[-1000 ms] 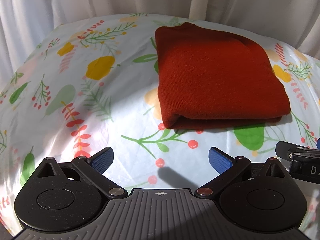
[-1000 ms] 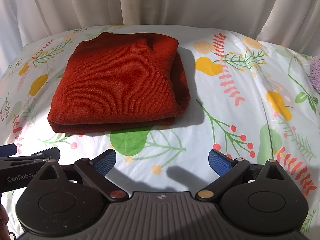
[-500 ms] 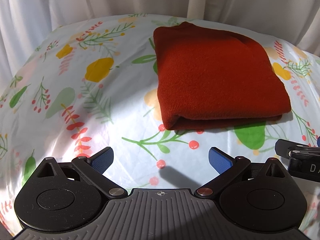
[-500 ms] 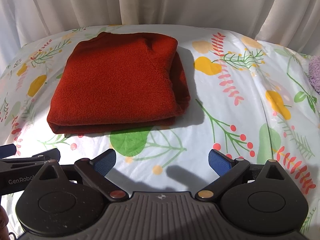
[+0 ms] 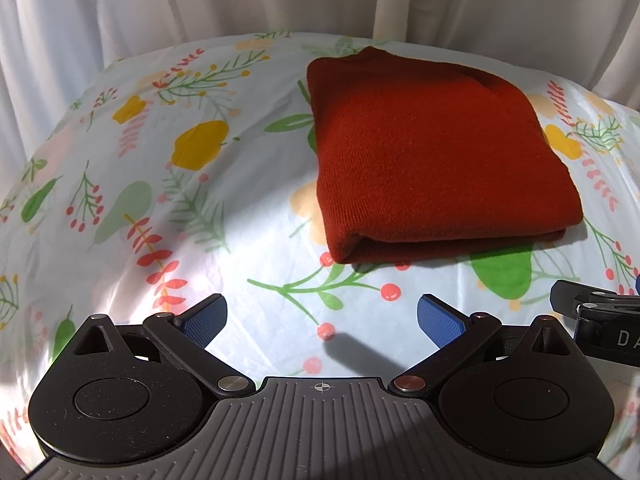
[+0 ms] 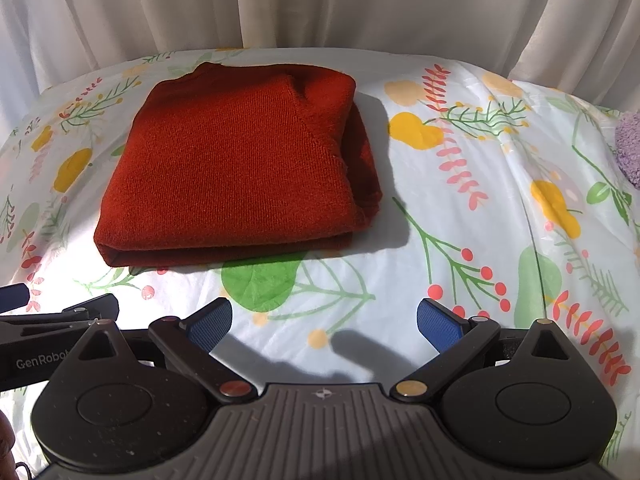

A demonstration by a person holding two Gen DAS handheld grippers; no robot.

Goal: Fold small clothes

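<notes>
A rust-red knitted garment [image 5: 436, 160] lies folded into a thick rectangle on the floral cloth; it also shows in the right wrist view [image 6: 236, 168]. My left gripper [image 5: 322, 318] is open and empty, hovering just in front of the garment's near left corner. My right gripper [image 6: 324, 322] is open and empty, in front of the garment's near right corner. Neither touches the garment. Each gripper's body shows at the edge of the other's view: the right one [image 5: 600, 316] and the left one [image 6: 52, 320].
The floral tablecloth [image 6: 480, 220] covers the whole surface. White curtains [image 6: 320, 0] hang close behind the far edge. A purple fuzzy item [image 6: 630, 152] lies at the far right edge.
Both grippers have drifted back very slightly; the garment sits marginally farther up in both views. The jaws stay open.
</notes>
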